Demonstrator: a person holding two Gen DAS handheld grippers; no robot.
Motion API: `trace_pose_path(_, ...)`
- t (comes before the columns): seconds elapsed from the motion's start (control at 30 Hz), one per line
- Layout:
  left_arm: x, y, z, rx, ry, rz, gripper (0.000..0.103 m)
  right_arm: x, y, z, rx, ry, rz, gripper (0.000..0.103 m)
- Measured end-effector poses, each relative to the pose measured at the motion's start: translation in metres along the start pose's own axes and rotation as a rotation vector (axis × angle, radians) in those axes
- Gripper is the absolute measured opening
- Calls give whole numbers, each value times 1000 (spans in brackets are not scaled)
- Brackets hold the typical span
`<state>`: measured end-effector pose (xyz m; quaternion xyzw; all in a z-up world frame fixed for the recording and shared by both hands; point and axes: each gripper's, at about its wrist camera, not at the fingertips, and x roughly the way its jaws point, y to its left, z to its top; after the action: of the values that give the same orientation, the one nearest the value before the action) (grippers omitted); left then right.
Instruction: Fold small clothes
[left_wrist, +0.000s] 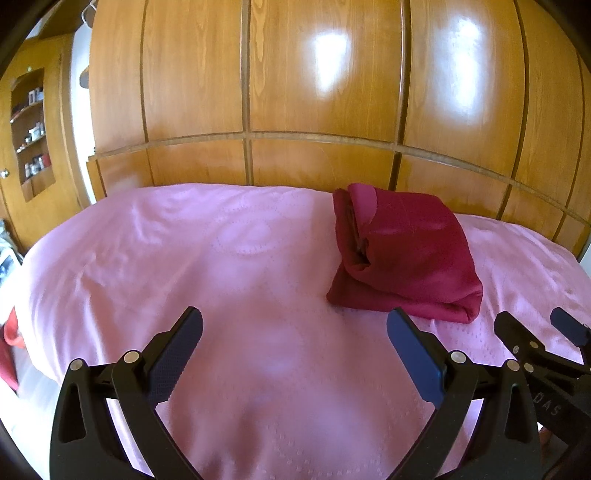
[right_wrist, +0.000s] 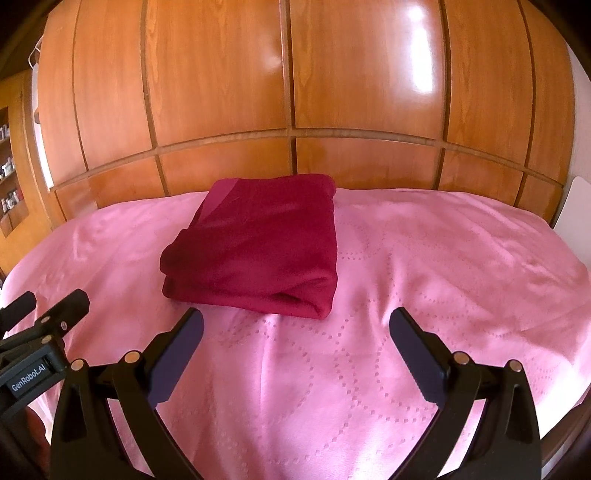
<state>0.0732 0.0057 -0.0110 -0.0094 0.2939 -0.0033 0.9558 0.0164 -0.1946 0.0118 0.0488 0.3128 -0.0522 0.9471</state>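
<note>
A dark red fabric garment (right_wrist: 255, 243), folded into a thick rectangle, lies on the pink dotted bedspread (right_wrist: 406, 295) near the glossy wooden panelling (right_wrist: 295, 74); the black left gripper (left_wrist: 294, 334) and black right gripper (right_wrist: 296, 332) hover short of the garment, fingers spread apart, holding nothing

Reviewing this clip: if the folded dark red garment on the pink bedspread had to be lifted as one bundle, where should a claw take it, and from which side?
Probably the thick rounded fold edge nearest the claws, approached low along the pink bedspread. The folded dark red garment shows stacked layers closed there, while its left side gapes open and might spill. The right claw is open and closest.
</note>
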Motion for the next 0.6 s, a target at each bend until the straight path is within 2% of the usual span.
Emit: trace_pose_path(0.6, -6, 1, 0, 4, -10, 11, 99, -2, 1, 2, -13, -14, 8, 101)
